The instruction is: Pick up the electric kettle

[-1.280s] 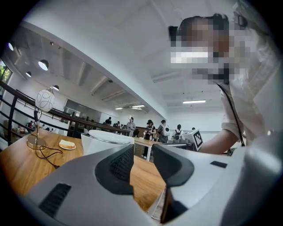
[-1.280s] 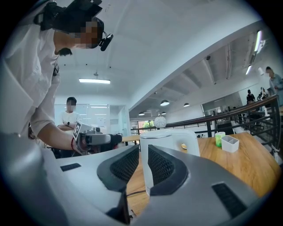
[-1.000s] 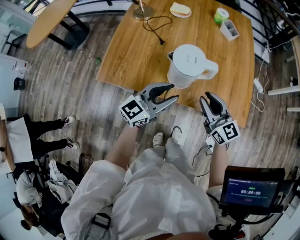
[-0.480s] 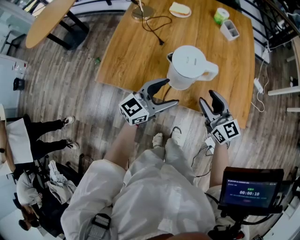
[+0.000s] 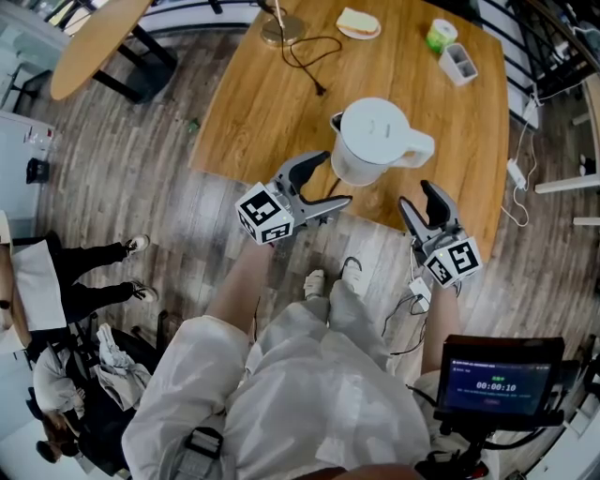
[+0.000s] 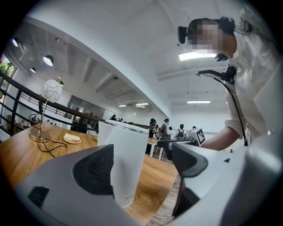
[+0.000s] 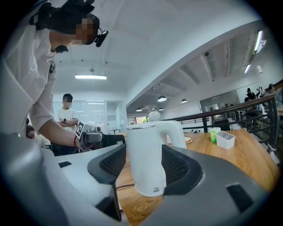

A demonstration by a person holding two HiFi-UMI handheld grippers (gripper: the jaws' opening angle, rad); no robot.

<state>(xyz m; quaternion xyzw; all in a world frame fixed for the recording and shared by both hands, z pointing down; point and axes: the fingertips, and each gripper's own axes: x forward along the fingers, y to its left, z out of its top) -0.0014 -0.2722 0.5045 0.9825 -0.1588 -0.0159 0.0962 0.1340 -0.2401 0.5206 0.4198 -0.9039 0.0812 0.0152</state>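
A white electric kettle (image 5: 373, 139) stands upright near the front edge of the wooden table (image 5: 272, 103), its handle (image 5: 418, 148) pointing right. My left gripper (image 5: 334, 179) is level at the table's edge, just left of and in front of the kettle's base. Its jaws have just been opening and stand open, and the kettle (image 6: 127, 163) is seen ahead between them, untouched. My right gripper (image 5: 416, 198) sits below the handle; its jaws have also just been opening and are open. The kettle (image 7: 148, 154) is framed in its gap ahead, clear of the pads.
At the table's far side are a lamp base (image 5: 280, 28) with a black cord (image 5: 307, 58), a plate of bread (image 5: 359, 22), a green cup (image 5: 441, 33) and a small white box (image 5: 459, 62). A round table (image 5: 94, 37) and seated people (image 5: 66, 281) are to the left. A screen (image 5: 502, 380) is at the lower right.
Both grippers' jaws have spread wider. The left gripper has shifted slightly toward the table edge and kettle. The right gripper has stayed where it was.
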